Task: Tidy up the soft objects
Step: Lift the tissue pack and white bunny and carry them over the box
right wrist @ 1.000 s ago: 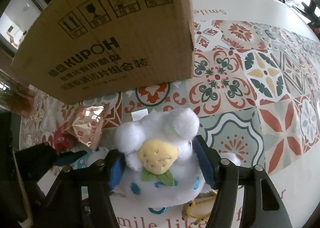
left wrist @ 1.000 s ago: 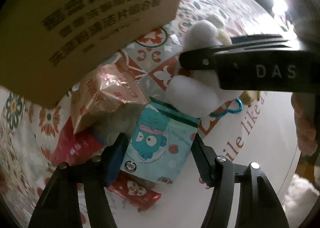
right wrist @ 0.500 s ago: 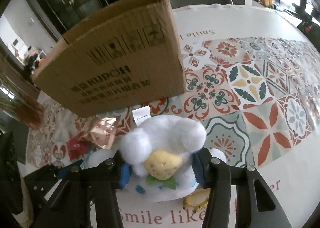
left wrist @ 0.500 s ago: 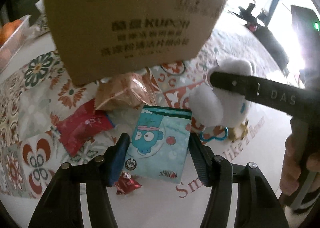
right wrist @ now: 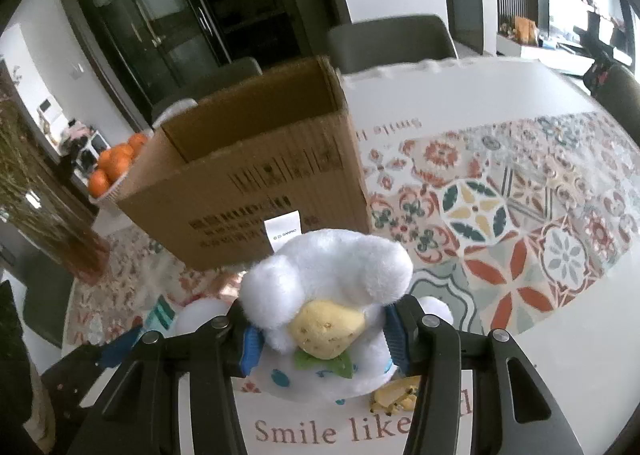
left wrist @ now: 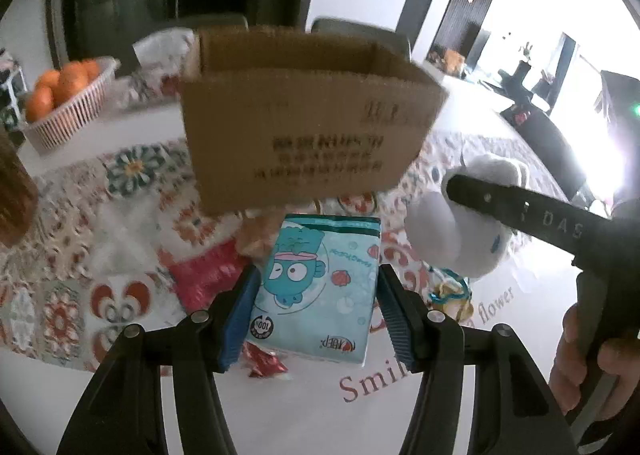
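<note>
White plush toy (right wrist: 320, 307) is sitting pinched in the right claw (right wrist: 320, 339), jaws pressing into its sides and denting the fluff; it is hanging clear above the table (right wrist: 560, 103), just near of the open cardboard box (right wrist: 256, 175). Judging soft and light, squashy, no breakage risk; the mid-body grip looks best, since ears or tag could slip out. Keychain clip (left wrist: 444, 297) is dangling below it and could snag the box rim.

Blue tissue pack (left wrist: 320, 287) is sitting between the left claw (left wrist: 318, 315) jaws, pads closing on its long edges. Likely light, crushable, with slick film; side grip seems right. It looks raised off the table, near of the box.

Red snack packets (left wrist: 204, 275) are lying left of it, and an orange basket (left wrist: 68, 103) is standing far left.
</note>
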`<state>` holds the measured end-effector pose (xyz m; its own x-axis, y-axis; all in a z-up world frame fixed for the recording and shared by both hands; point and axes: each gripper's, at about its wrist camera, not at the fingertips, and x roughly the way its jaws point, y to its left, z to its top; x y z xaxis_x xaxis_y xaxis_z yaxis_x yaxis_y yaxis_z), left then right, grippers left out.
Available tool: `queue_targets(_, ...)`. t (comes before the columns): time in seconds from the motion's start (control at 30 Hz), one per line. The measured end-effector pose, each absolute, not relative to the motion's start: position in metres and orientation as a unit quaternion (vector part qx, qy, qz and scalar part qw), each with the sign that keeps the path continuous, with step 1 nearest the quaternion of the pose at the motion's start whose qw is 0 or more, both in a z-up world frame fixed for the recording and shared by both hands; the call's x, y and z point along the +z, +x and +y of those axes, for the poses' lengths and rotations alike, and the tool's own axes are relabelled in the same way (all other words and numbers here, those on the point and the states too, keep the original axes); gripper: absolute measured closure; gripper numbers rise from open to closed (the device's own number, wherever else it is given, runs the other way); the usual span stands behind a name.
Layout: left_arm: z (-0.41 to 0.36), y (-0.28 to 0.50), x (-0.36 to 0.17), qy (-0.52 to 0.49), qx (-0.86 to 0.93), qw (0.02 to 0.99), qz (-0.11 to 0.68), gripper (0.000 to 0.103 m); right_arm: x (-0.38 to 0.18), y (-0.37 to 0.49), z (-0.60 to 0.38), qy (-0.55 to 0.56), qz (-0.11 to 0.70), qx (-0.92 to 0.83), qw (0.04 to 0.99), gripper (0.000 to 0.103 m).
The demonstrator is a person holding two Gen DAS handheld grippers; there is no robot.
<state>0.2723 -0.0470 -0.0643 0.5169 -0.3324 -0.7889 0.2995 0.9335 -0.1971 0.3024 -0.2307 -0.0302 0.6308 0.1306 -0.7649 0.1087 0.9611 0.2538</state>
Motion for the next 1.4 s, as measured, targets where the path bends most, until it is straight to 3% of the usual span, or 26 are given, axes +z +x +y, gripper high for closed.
queue_targets(0.7, -0.030, 0.287, 0.045, 0.001, -0.161, 0.932, 0.325, 0.045, 0.060, 0.315, -0.219, 0.135, 0.325, 0.043, 0.935, 0.052)
queue_targets(1.4, -0.022, 0.350, 0.065, -0.014, -0.156, 0.932, 0.326, 0.045, 0.102, 0.378, -0.204, 0.101, 0.287, 0.072, 0.950, 0.052)
